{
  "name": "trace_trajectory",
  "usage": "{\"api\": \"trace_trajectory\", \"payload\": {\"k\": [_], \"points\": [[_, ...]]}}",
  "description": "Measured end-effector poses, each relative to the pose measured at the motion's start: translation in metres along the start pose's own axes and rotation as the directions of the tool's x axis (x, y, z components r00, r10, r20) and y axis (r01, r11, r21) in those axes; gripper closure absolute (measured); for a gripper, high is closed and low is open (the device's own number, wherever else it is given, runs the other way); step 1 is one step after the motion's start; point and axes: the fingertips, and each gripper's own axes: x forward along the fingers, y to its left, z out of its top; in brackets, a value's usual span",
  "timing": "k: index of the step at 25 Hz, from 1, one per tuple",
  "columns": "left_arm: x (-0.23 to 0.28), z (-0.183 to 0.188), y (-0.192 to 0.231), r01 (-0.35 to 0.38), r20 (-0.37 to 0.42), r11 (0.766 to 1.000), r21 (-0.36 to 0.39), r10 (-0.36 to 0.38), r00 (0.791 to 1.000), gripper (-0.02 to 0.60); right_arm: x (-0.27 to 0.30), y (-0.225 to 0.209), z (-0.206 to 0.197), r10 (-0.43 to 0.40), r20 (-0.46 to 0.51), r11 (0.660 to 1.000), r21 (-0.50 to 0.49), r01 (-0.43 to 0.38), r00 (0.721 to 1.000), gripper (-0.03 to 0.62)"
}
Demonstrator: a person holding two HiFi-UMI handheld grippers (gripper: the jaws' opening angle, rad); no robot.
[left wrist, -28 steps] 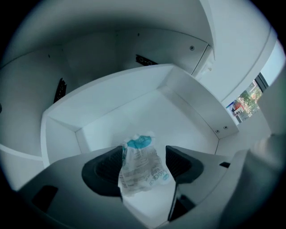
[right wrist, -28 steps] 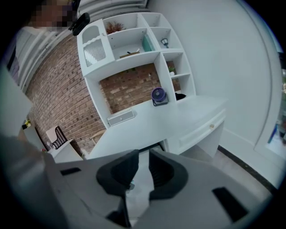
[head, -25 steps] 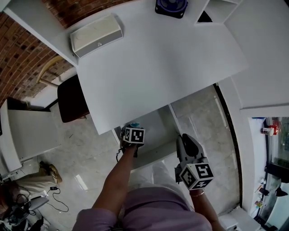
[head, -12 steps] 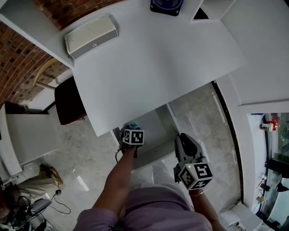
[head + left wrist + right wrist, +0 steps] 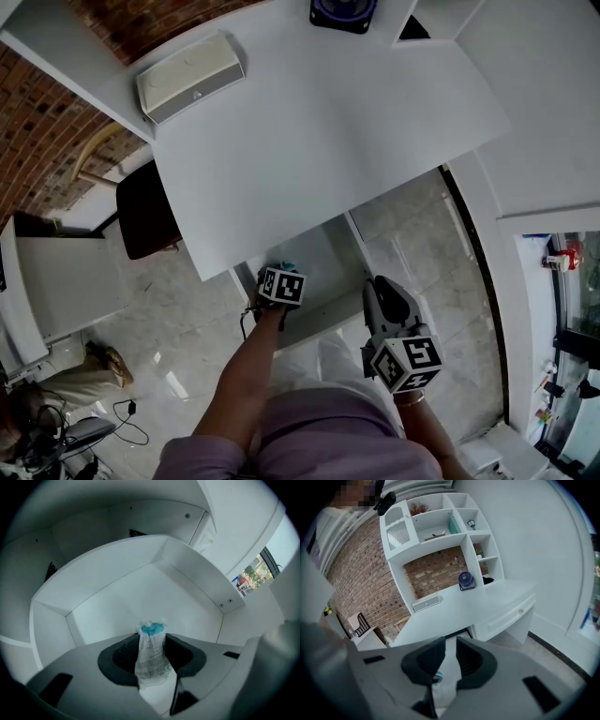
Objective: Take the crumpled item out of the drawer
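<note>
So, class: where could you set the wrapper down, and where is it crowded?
The desk top is bare across its middle and front edge. The drawer floor beyond the wrapper is bare. Only the desk's back edge is crowded, by the white box and the blue round object.

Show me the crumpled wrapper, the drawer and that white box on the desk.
crumpled wrapper (image 5: 151, 656): left gripper view, on its printed middle.
drawer (image 5: 122, 599): left gripper view, on a bare inner surface.
white box (image 5: 190, 77): head view, on the middle of its face.

Cream box (image 5: 190, 77) and blue device (image 5: 343, 11) on desk (image 5: 328, 141)
</note>
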Motion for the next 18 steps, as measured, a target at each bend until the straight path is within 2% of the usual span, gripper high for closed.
{"api": "trace_trajectory", "payload": {"k": [6,10,18], "points": [[-0.022,0.023,-0.02,0.039,0.09,0.998,0.042,-0.043,0.995,0.411,-0.006,0.001,0.0,0.022,0.003,1.0,-0.001,-0.022,1.0,0.533],[-0.04,0.037,-0.025,0.028,0.148,0.997,0.072,-0.038,0.988,0.411,-0.009,0.003,0.003,0.037,0.018,0.999,-0.001,-0.037,0.999,0.534],[-0.075,0.053,-0.037,0.021,0.246,0.997,0.077,-0.04,0.969,0.411,-0.022,0.007,0.009,0.077,0.049,0.997,-0.017,-0.076,0.996,0.534]]}}
